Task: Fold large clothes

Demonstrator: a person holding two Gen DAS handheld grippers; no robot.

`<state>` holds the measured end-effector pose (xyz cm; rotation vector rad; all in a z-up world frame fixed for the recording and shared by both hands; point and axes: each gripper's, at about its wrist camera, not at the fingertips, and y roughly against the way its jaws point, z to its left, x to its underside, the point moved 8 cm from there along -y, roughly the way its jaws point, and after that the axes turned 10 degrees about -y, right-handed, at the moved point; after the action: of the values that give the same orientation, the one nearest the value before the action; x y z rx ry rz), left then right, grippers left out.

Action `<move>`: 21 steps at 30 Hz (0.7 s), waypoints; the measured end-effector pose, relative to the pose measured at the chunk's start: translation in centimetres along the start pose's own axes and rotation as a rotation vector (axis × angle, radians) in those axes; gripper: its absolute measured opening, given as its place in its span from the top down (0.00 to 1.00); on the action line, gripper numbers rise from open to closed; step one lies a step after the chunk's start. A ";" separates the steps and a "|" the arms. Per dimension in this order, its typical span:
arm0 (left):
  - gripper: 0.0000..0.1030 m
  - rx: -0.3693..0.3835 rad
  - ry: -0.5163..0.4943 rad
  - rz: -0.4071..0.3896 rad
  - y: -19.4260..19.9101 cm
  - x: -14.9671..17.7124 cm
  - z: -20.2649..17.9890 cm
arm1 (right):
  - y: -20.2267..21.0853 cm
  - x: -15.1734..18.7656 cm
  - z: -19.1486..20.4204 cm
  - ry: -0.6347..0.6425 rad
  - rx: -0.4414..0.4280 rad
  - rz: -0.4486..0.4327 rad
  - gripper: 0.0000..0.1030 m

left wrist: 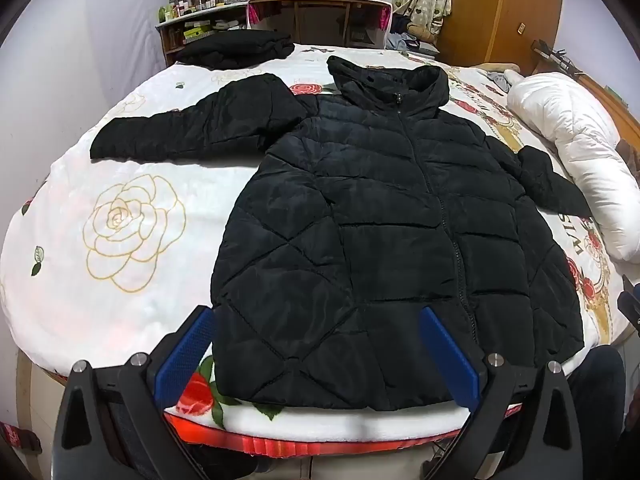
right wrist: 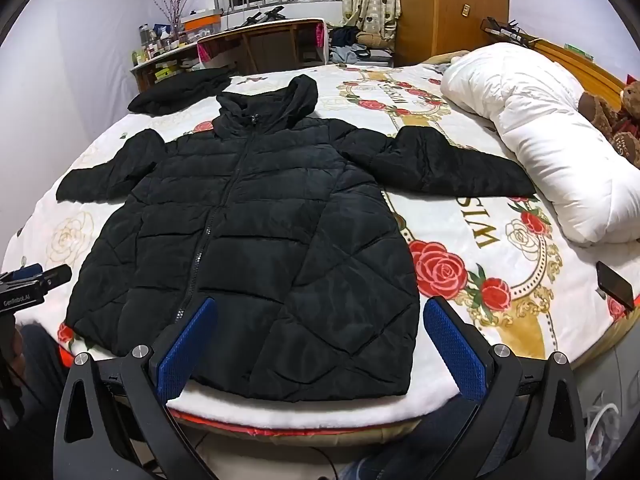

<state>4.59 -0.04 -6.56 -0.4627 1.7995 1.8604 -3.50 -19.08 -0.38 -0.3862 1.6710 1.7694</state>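
Here, one black puffer jacket [left wrist: 384, 216] lies flat, zipped, both sleeves spread, on the floral bedspread [left wrist: 120, 184], its hem just ahead of the fingers. Left gripper [left wrist: 316, 354] and right gripper [right wrist: 320, 346] (two in all) stand with fingers wide apart, holding nothing. Beyond the fingertips: one folded dark garment [left wrist: 236, 50], detail indistinct; one white duvet [right wrist: 552, 132], partly cut off.

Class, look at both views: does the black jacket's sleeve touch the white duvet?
Apart. The right wrist view shows bedspread between the jacket sleeve's cuff and the duvet.
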 end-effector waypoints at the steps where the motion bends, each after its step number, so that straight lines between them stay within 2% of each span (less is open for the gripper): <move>1: 0.01 0.003 0.000 0.002 0.0 0.0 0.0 | 0.0 0.0 0.0 0.001 0.002 0.002 0.00; 21: 0.01 0.002 -0.001 -0.005 0.2 -0.2 -0.2 | 0.0 0.0 0.1 0.000 0.001 0.005 0.00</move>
<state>4.60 -0.26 -6.32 -0.4645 1.7981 1.8547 -3.42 -18.98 -0.38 -0.3820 1.6748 1.7723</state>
